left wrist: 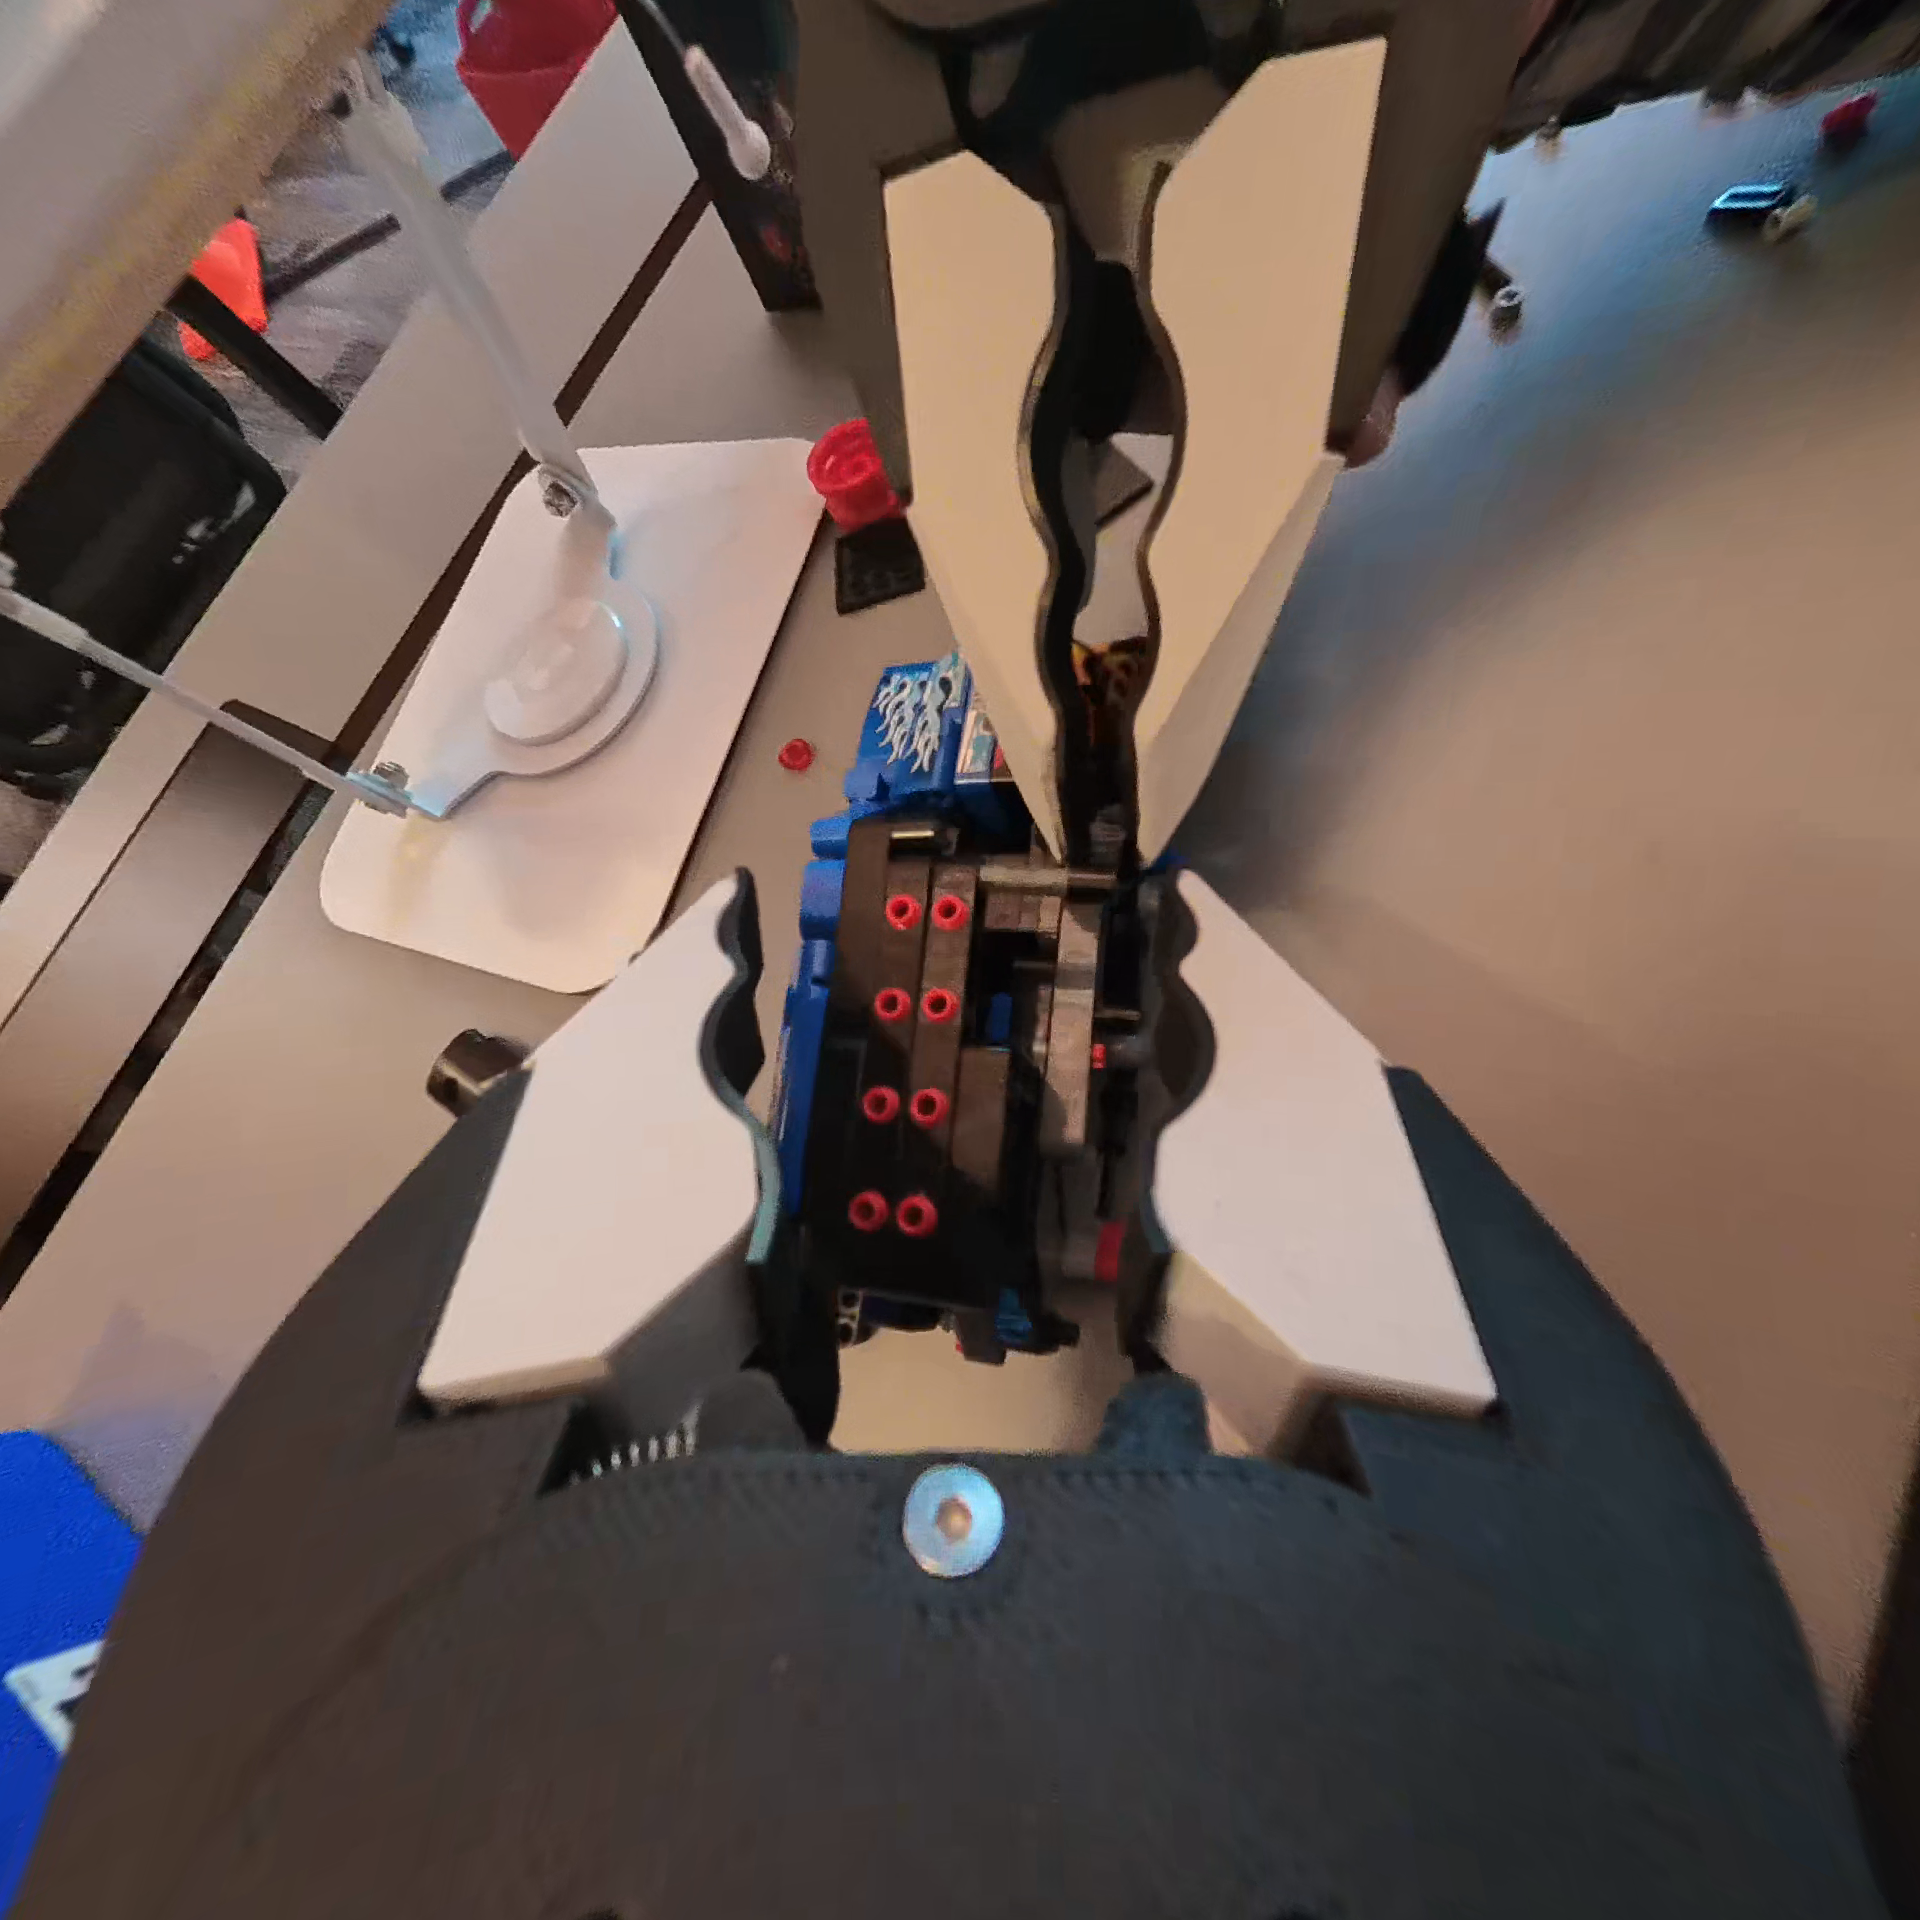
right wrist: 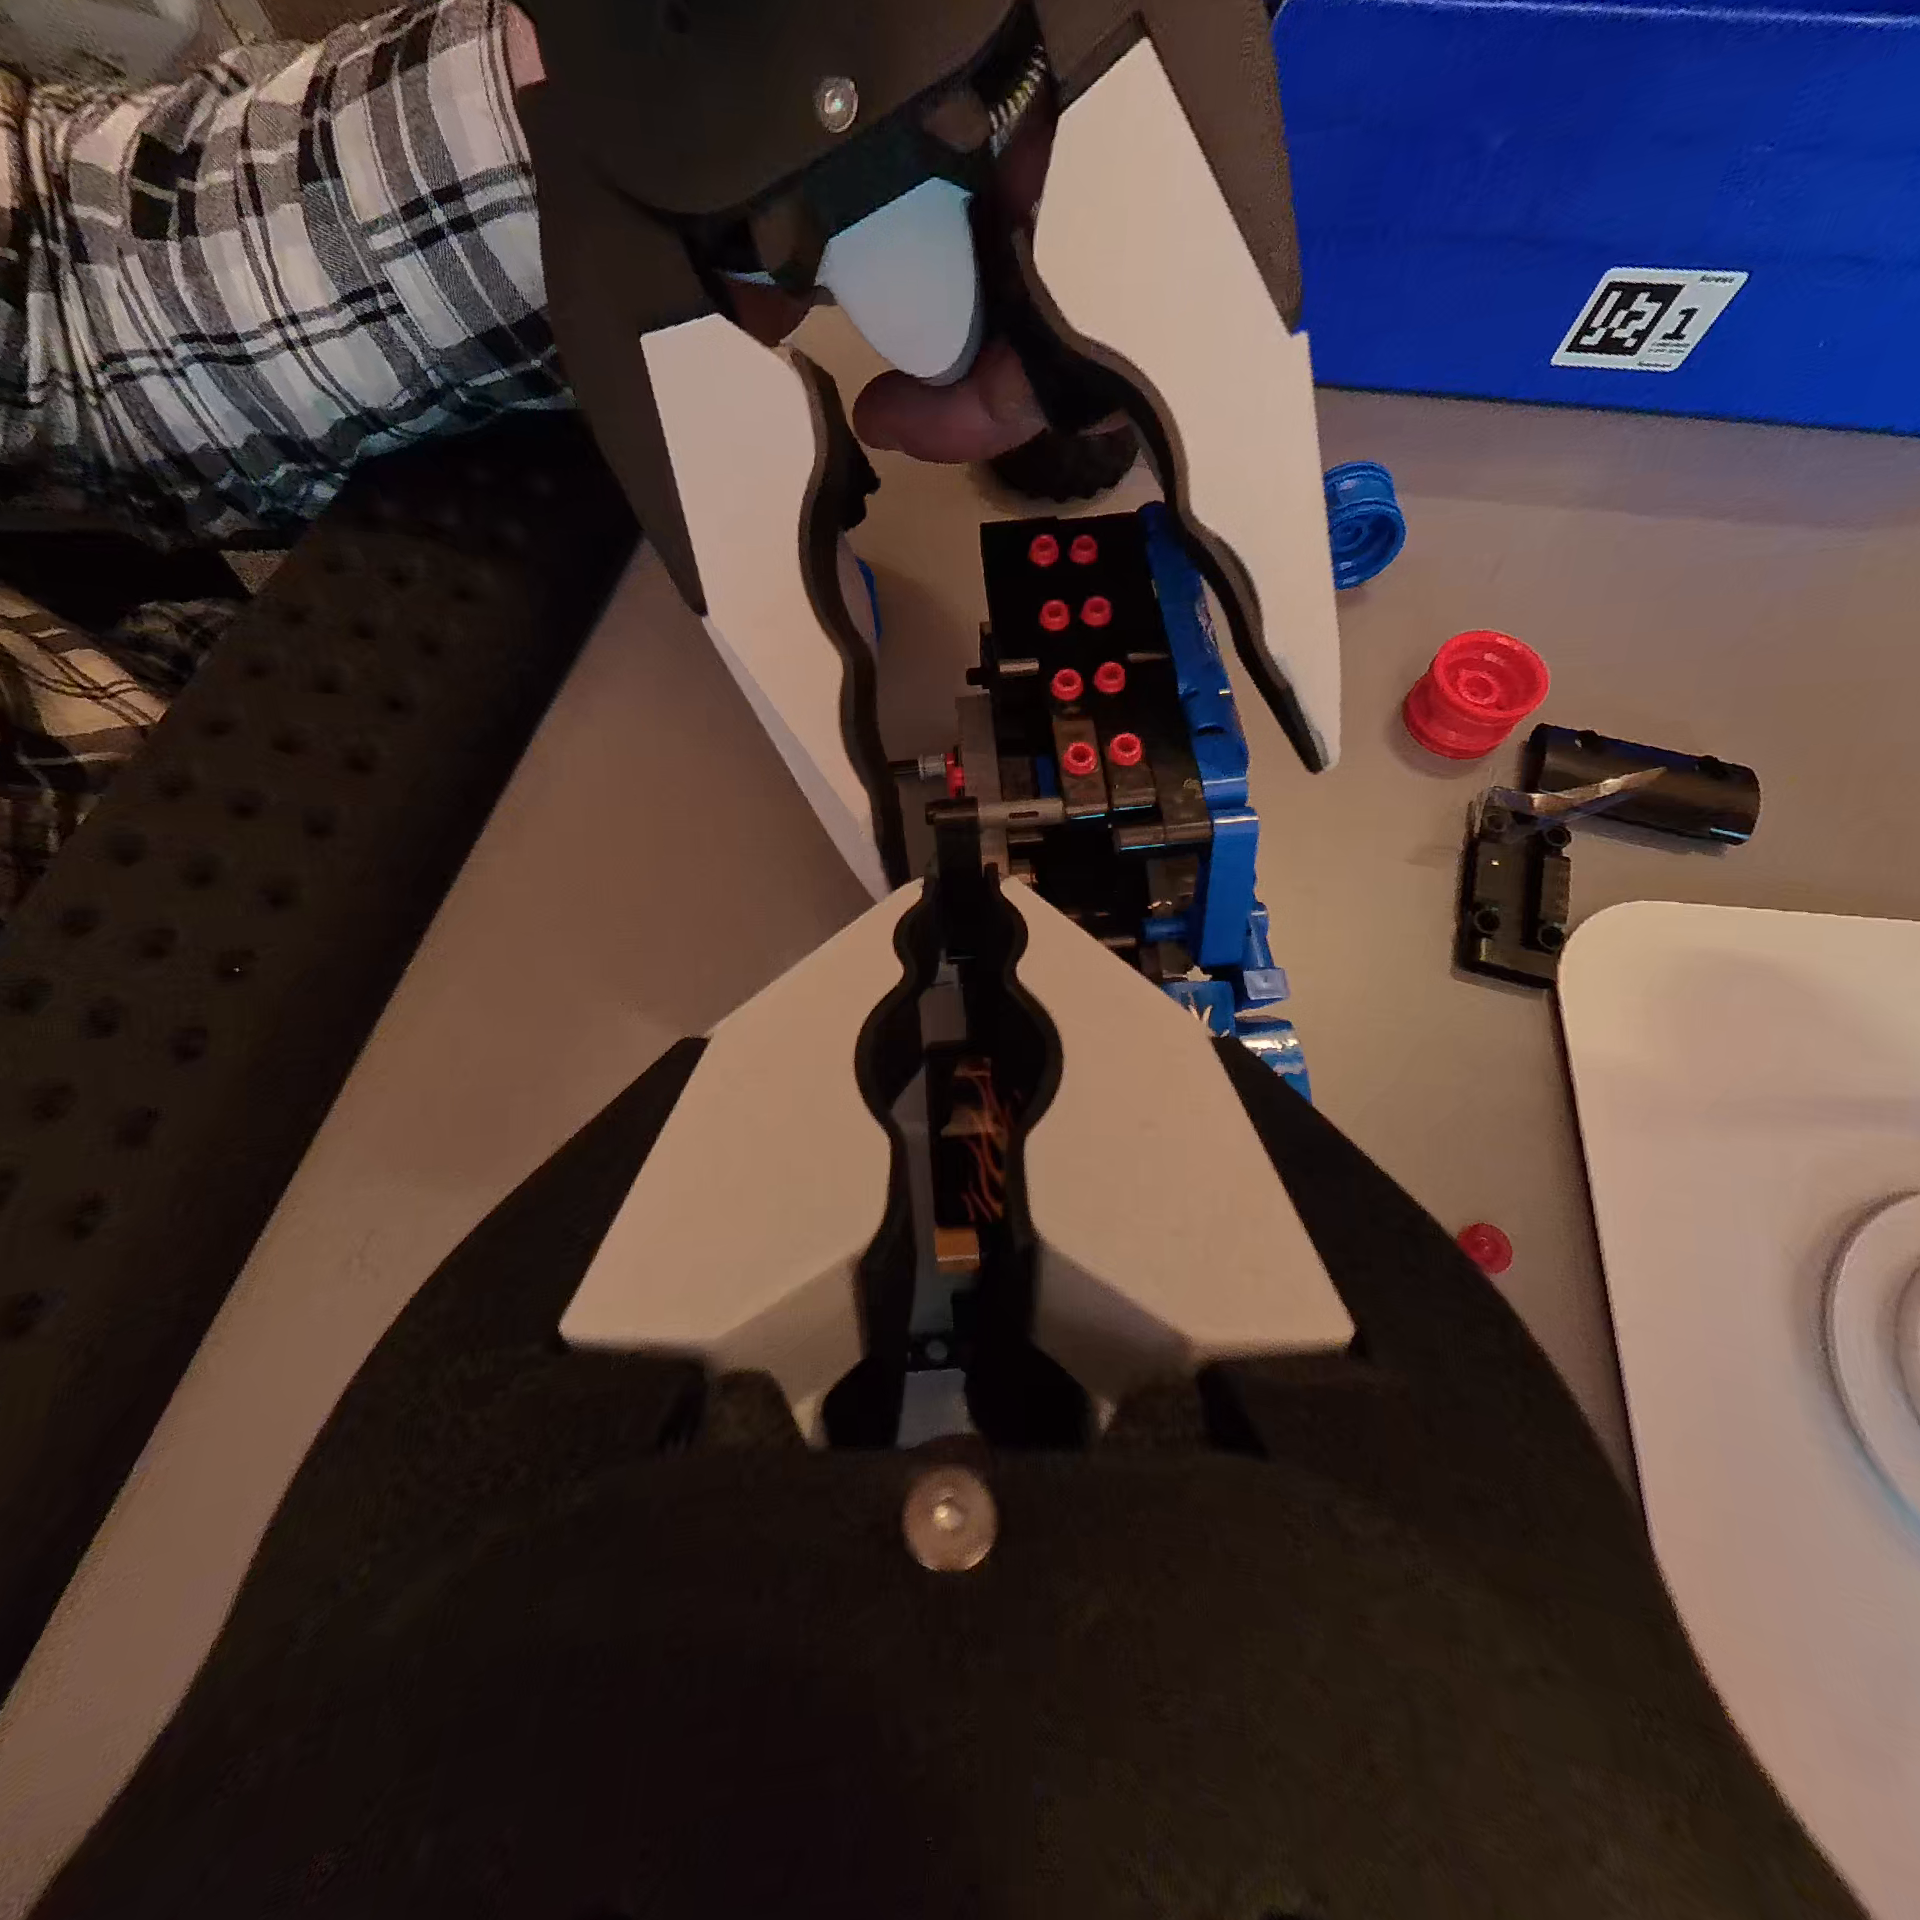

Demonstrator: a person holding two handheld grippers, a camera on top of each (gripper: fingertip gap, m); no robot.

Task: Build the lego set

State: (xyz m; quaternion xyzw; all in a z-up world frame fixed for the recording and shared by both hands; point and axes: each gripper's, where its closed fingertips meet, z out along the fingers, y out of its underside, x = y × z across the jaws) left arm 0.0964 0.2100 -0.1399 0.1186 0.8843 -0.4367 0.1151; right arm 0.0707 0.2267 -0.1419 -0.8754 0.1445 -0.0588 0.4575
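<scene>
A blue and black lego vehicle (left wrist: 935, 1060) with rows of red pins lies on its side between the white fingers (left wrist: 623, 1143) of my left gripper (left wrist: 961, 904), which is shut on it. In the right wrist view the vehicle (right wrist: 1091, 675) sits in that gripper (right wrist: 1101, 821), which comes in from the top. My right gripper (right wrist: 961, 888) is shut on a thin black piece with orange flames (right wrist: 977, 1153). Its tips meet the vehicle's end at a grey axle. In the left wrist view the right gripper (left wrist: 1091, 847) comes down from above with the flame piece (left wrist: 1107, 675).
On the grey table (left wrist: 1558, 831) lie a red wheel hub (right wrist: 1475, 691), a blue wheel hub (right wrist: 1361, 520), a black plate (right wrist: 1517, 894), a black tube piece (right wrist: 1652, 790) and a small red stud (right wrist: 1484, 1247). A white stand base (left wrist: 582, 727) is to the left, a blue box (right wrist: 1558, 187) behind.
</scene>
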